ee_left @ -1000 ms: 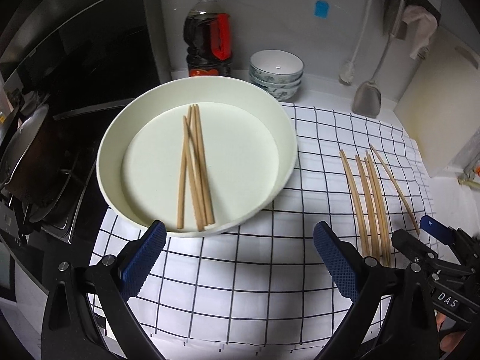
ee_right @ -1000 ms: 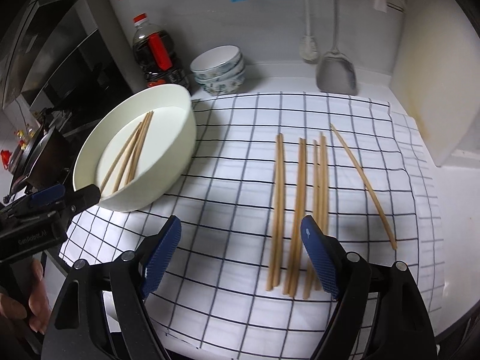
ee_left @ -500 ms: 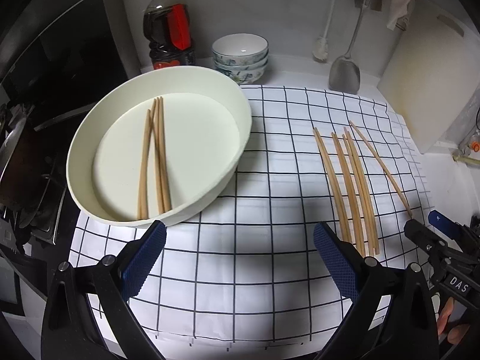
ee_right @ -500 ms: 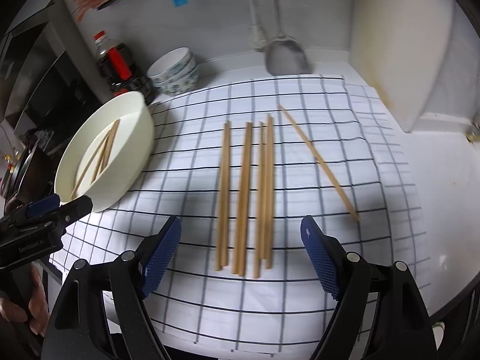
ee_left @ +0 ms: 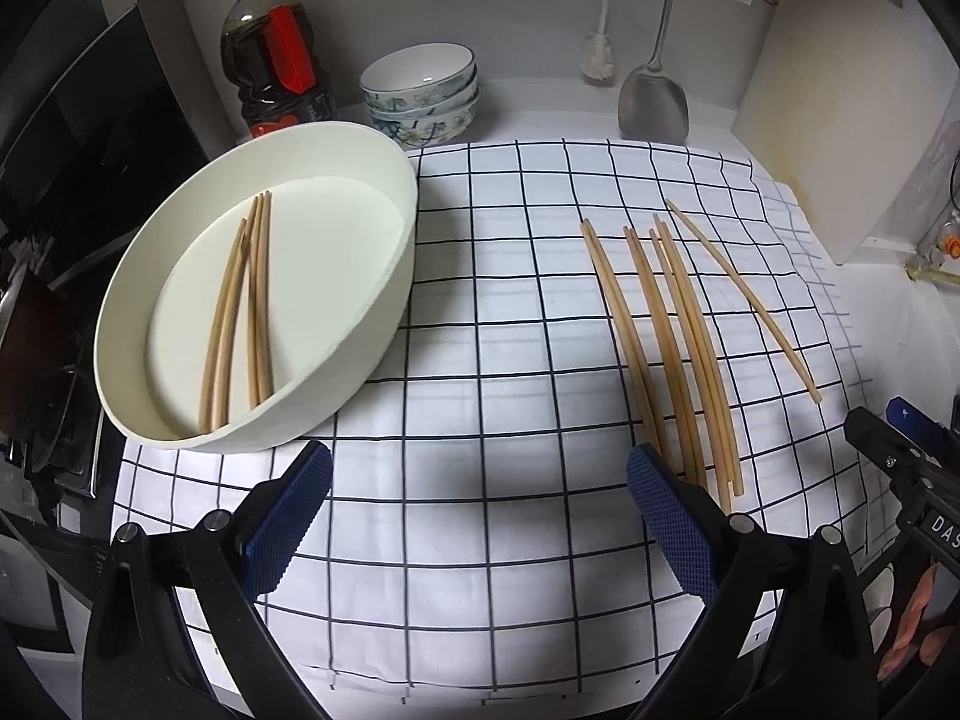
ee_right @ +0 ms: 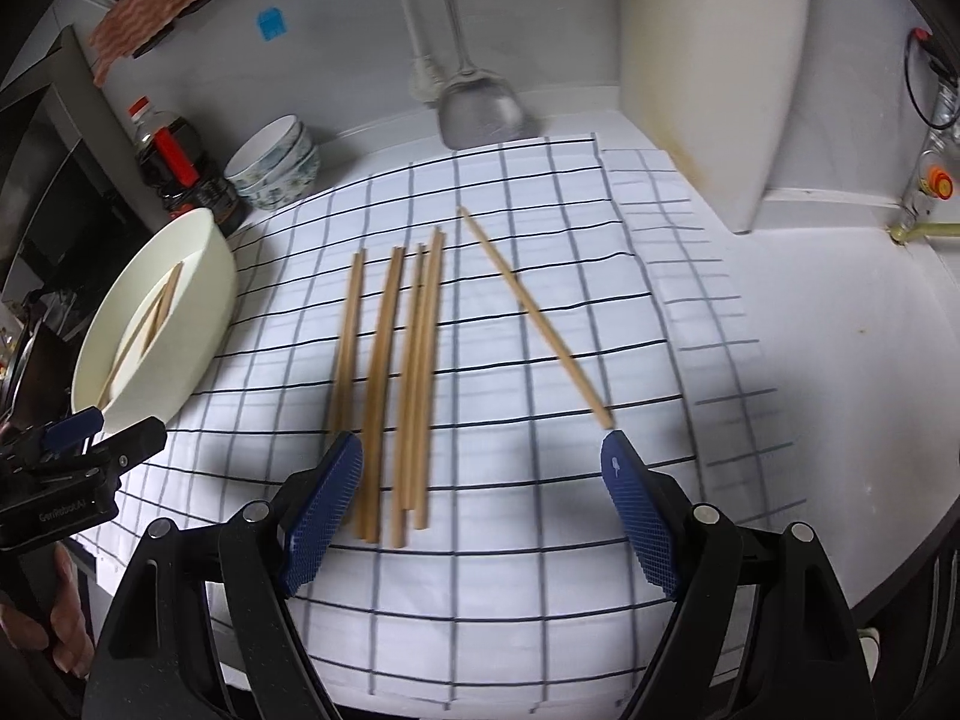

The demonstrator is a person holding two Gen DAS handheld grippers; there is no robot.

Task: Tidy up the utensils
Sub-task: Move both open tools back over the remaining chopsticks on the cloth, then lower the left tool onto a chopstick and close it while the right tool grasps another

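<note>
Several wooden chopsticks [ee_left: 672, 348] [ee_right: 396, 378] lie side by side on a white checked cloth [ee_left: 492, 372] [ee_right: 540, 372]; one single chopstick [ee_left: 744, 300] [ee_right: 534, 315] lies apart to their right, slanted. A white oval basin [ee_left: 372, 276] [ee_right: 204, 300] on the left holds several more chopsticks [ee_left: 240, 312]. My left gripper [ee_left: 480, 516] is open over bare cloth, its right finger by the near ends of the loose bunch. My right gripper [ee_right: 483, 510] is open above the cloth, between the bunch's near ends and the single chopstick's tip. Neither holds anything.
At the back stand a dark sauce bottle [ee_left: 270, 60], stacked patterned bowls [ee_left: 420, 90], a metal spatula [ee_left: 654, 96] and a brush [ee_left: 597, 54]. A white cutting board [ee_left: 840, 120] leans at the right. A stove with a pan sits left of the basin.
Both grippers have shifted rightward over the cloth, away from the basin and toward the loose chopsticks, and dropped slightly. Both have stayed open.
</note>
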